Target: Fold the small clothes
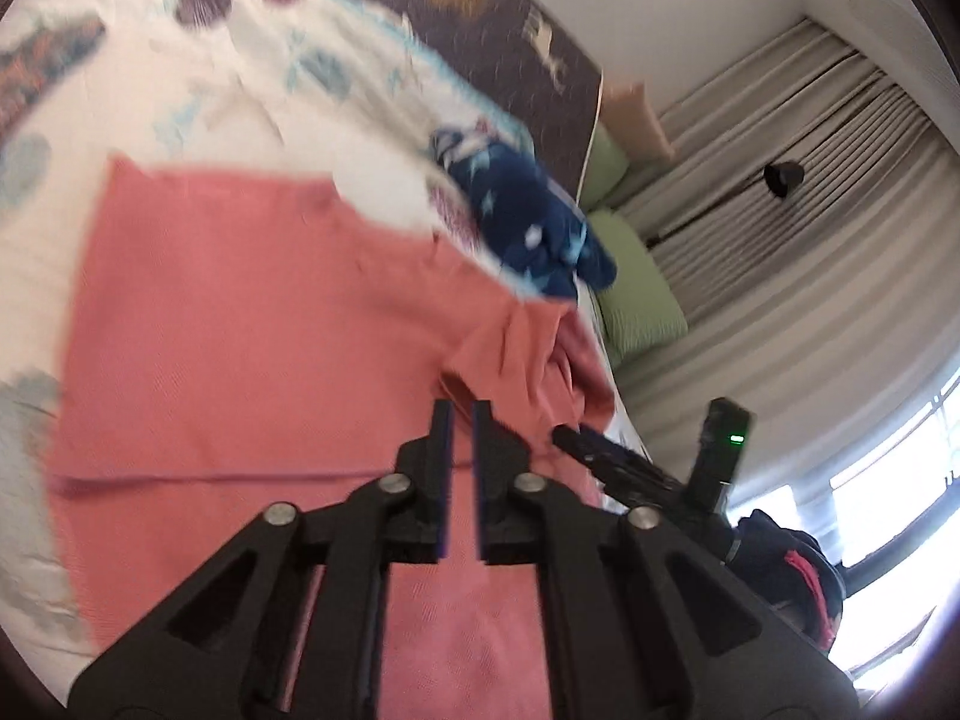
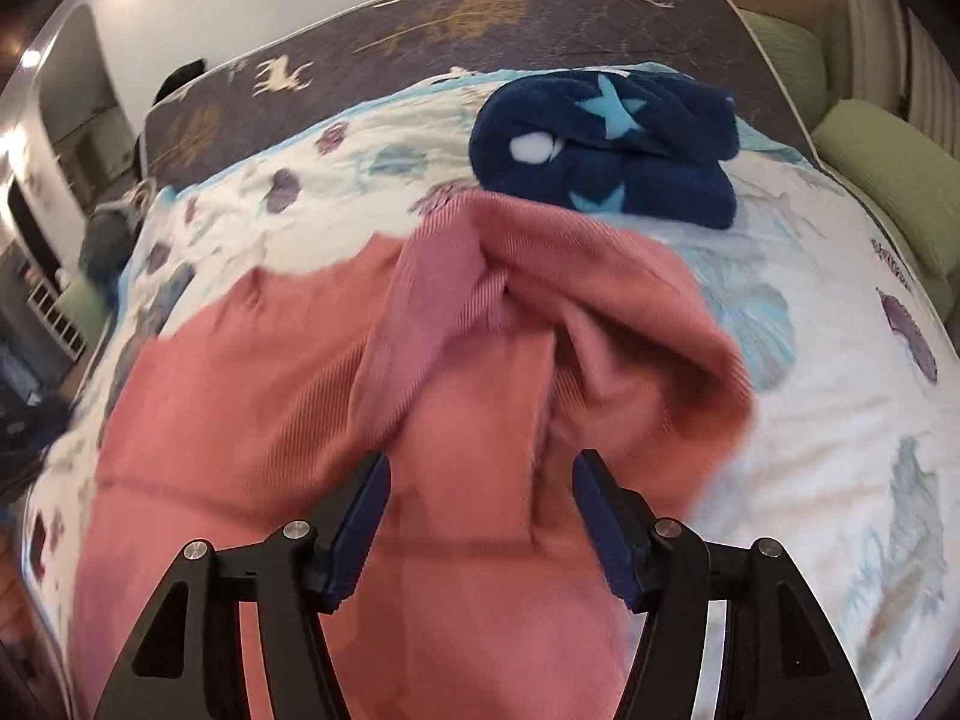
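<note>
Fabric fills most of what we see: a salmon-pink ribbed knit garment (image 1: 240, 324) lies spread flat over a white quilt printed with pale blue and purple shapes (image 1: 198, 78) on the bed. Going from left to right in the left wrist view, the pink garment's flat panel comes first, then our left hand-held gripper (image 1: 461, 414) above it, its blue-padded fingers drawn in to a narrow gap with no cloth visibly pinched between them. Just right of its tips the pink fabric bunches into raised folds. Beyond those folds sits a rumpled navy fleece piece with light blue stars (image 1: 528, 222), near the bed's edge. Further right are green cushions (image 1: 636, 282) and beige pleated curtains (image 1: 780, 138).

In the right wrist view, the pink garment (image 2: 252, 396) again covers the left and middle, its bunched part heaped in front of our right hand-held gripper (image 2: 480, 474), whose fingers stand wide apart and grip nothing. The navy star fleece (image 2: 606, 150) rests behind the heap, touching its far edge. A dark bedspread with cream deer (image 2: 420, 36) lies beyond the quilt (image 2: 840, 420).
</note>
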Action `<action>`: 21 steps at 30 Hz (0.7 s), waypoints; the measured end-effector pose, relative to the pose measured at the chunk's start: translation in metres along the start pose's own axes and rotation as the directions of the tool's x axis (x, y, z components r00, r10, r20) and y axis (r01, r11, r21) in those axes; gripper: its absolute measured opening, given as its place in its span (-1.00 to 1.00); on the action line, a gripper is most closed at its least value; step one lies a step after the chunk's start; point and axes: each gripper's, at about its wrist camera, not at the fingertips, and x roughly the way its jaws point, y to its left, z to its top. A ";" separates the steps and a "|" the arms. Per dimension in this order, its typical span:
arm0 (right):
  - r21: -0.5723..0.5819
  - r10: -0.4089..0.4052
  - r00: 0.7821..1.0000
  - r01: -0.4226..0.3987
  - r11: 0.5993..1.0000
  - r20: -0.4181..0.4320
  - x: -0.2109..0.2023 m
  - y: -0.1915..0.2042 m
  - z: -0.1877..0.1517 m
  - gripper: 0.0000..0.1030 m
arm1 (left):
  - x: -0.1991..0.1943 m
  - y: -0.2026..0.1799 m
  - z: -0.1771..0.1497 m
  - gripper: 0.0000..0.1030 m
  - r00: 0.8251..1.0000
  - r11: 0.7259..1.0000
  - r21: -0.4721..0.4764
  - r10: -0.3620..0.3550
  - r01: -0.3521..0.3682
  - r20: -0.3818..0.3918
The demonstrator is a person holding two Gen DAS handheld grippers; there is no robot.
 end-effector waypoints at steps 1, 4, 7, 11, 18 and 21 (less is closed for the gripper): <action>0.001 0.013 1.000 -0.013 1.000 0.002 -0.007 0.000 -0.001 0.25 | 0.014 -0.005 -0.001 -0.32 0.999 1.000 0.002 -0.015 0.015 -0.037; 0.028 0.054 0.998 -0.055 0.998 0.021 -0.025 -0.008 0.001 0.25 | 0.048 -0.025 -0.002 0.05 0.996 0.998 0.054 0.017 -0.012 -0.090; 0.044 0.045 0.997 -0.048 0.998 0.064 -0.044 -0.008 0.001 0.28 | 0.096 -0.035 0.003 0.05 0.979 0.999 0.030 0.035 -0.030 -0.199; 0.054 0.028 0.996 -0.033 0.998 0.084 -0.052 -0.015 0.000 0.30 | 0.132 -0.039 0.005 -0.88 0.968 0.998 -0.014 0.060 -0.066 -0.243; 0.056 -0.094 0.990 0.089 0.994 0.104 -0.056 -0.038 0.005 0.35 | 0.005 -0.105 0.065 -0.89 0.999 0.975 0.221 -0.010 0.000 0.044; 0.053 -0.099 0.992 0.095 0.994 0.075 -0.047 -0.041 0.005 0.37 | -0.037 -0.104 0.079 -0.88 0.988 0.929 0.342 0.112 -0.141 0.105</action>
